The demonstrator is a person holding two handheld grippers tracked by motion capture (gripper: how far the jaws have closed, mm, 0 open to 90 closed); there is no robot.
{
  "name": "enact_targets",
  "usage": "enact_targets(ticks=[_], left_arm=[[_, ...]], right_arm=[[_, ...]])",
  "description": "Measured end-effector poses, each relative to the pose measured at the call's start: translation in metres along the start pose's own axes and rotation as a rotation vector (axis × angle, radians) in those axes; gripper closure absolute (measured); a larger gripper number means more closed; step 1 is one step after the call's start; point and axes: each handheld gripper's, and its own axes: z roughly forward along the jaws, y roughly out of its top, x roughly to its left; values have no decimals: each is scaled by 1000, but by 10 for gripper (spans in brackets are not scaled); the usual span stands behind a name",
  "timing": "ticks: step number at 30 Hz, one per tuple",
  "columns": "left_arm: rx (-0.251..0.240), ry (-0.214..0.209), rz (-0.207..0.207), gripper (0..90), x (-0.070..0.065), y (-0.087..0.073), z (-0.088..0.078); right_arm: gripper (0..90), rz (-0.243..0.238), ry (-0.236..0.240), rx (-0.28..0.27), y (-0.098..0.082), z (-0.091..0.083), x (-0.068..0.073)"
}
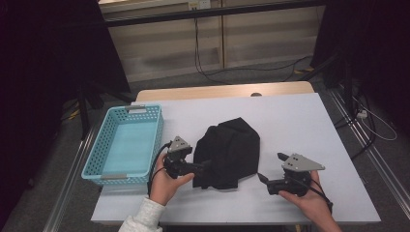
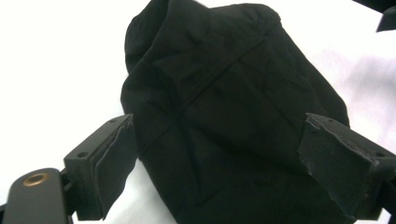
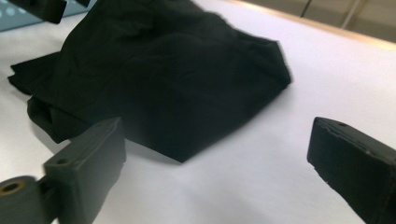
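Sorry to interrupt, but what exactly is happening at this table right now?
A person holds a two-jaw gripper in each hand and is closing in on a black cloth bunched in the middle of the white table. The left gripper has its jaws open around the cloth's near left edge, not yet pinching it. The right gripper is open too, a little short of the cloth's right corner. A turquoise basket sits empty on the left side of the table.

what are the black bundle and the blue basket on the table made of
The black bundle looks like soft woven fabric, matte: it creases, folds and shows a stitched seam in the left gripper view. The blue basket seems moulded plastic, slightly glossy: stiff walls pierced by regular rows of holes.
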Motion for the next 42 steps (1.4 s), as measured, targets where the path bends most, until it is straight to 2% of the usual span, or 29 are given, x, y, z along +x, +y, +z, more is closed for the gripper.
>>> enact_targets(ticks=[1, 2, 3, 4, 5, 6, 7, 8, 9, 11, 12, 14, 15, 16, 17, 18, 19, 20, 21, 24, 26, 27, 29, 30, 33, 36, 37, 41, 42], left_arm=[[-1, 14, 7, 118, 2, -1, -1], [-1, 14, 7, 114, 2, -1, -1], [0, 15, -4, 112, 3, -2, -3], [0, 15, -4, 112, 3, -2, -3], [-5, 14, -9, 112, 3, -3, -4], [-7, 13, -9, 112, 4, -3, -4], [-9, 19, -13, 112, 5, -4, -6], [-10, 22, -10, 111, 6, -5, -6], [-10, 22, -10, 112, 6, -5, -6], [-14, 24, -27, 112, 7, -6, -7], [-20, 24, -38, 112, 9, -7, -7], [-19, 29, -38, 112, 9, -8, -7], [-23, 26, -42, 112, 8, -8, -7], [-23, 26, -42, 112, 8, -8, -7], [-23, 20, -36, 112, 6, -9, -7], [-23, 20, -36, 112, 6, -9, -7], [-22, 18, -33, 112, 5, -9, -7], [-18, 21, -25, 112, 5, -9, -8], [-21, 16, -27, 112, 3, -10, -8], [-27, 12, -26, 112, 3, -11, -8], [-28, 6, -28, 112, 2, -13, -7], [-30, 1, -30, 112, 1, -13, -6], [-28, -12, -22, 112, -2, -14, -4], [-28, -12, -22, 115, -2, -14, -4], [-32, -35, -14, 142, -6, -13, -1], [-35, -44, -2, 157, -9, -13, 0], [-35, -62, 5, 168, -12, -12, 1], [-42, -85, 12, 191, -16, -11, 3], [-43, -114, 26, 222, -19, -10, 5]], right_arm=[[114, -12, 23, 11, 2, 8, 1], [114, -12, 23, 11, 2, 8, 1], [159, -26, 36, 25, 6, 17, 2], [159, -26, 36, 25, 6, 17, 2], [182, -27, 68, 53, 8, 27, 4], [182, -27, 68, 53, 8, 27, 4], [213, -46, 105, 96, 10, 36, 7], [224, -54, 115, 117, 10, 40, 8], [224, -54, 115, 117, 10, 40, 8], [252, -70, 126, 154, 11, 47, 11], [258, -93, 125, 188, 11, 51, 14], [276, -100, 136, 195, 12, 52, 15], [341, -106, 122, 218, 12, 54, 16], [341, -106, 122, 218, 12, 54, 16], [479, -105, 116, 220, 12, 55, 16], [479, -105, 116, 220, 12, 55, 16], [754, -90, 123, 212, 12, 54, 14], [844, -83, 127, 213, 12, 54, 13], [871, -81, 122, 212, 12, 54, 11], [881, -57, 124, 193, 13, 52, 6], [884, 47, 83, 95, 17, 34, -15], [884, 47, 83, 95, 17, 34, -15], [885, 126, 44, 24, 20, 13, -35], [885, 126, 44, 24, 20, 13, -35], [884, 178, 33, 2, 13, 0, -46], [884, 189, 18, -9, 11, -5, -49], [884, 195, 14, -14, 10, -8, -50], [883, 199, -2, -5, 7, -10, -52], [883, 207, -27, -3, 6, -13, -54]])
